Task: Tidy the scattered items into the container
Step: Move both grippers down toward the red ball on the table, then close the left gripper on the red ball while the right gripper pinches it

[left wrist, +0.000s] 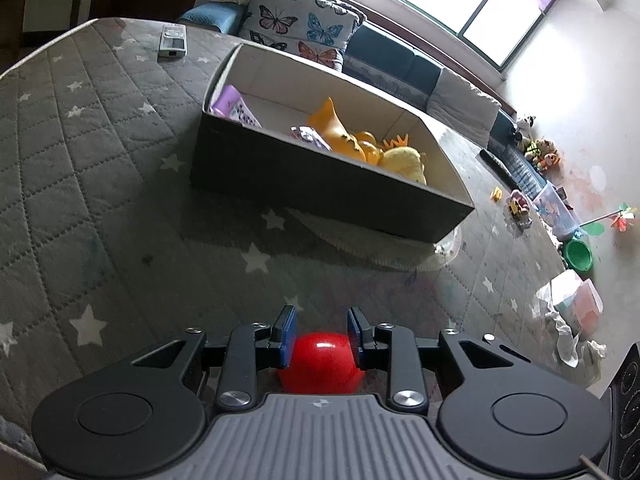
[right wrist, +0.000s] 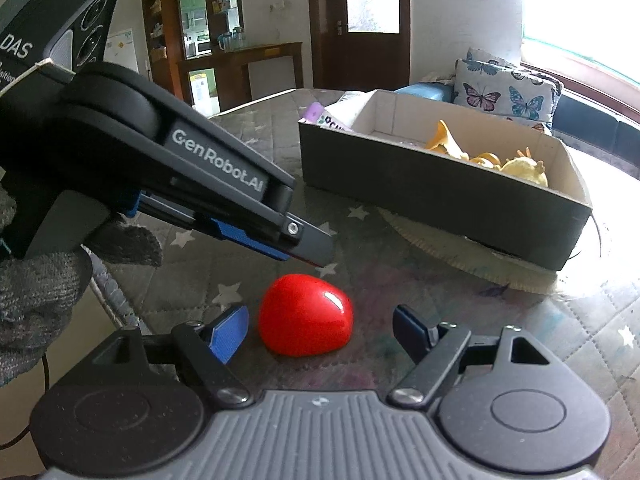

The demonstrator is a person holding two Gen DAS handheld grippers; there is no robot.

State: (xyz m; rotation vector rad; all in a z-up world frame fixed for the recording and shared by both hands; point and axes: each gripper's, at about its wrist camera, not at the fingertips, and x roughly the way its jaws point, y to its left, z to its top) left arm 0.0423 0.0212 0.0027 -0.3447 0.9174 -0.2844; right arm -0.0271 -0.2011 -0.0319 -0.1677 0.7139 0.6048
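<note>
Red and glossy, that rounded toy: where is it lying?

It is sitting on the grey quilted cover with the white stars, well short of the box.

Starting from the left of the right wrist view, what is showing?

A hand in a grey knitted glove is gripping the left tongs, which are slanting down from the upper left. Their tips are hanging just above the toy's far side and are not touching it.

Are those tongs clamping anything?

No. In their own camera the blue pads are standing a little apart, and the toy is showing through the gap, lower down and wider than it. Nothing is being squeezed.

And the right tongs?

They are gaping wide, with the toy lying between the two fingers. The left finger is sitting just beside the toy, the right finger is standing clear of it, and neither is pressing on it.

Further right?

The dark cardboard box is resting on a pale woven mat, holding yellow and orange toys at its right end. A butterfly cushion is leaning behind it.
</note>
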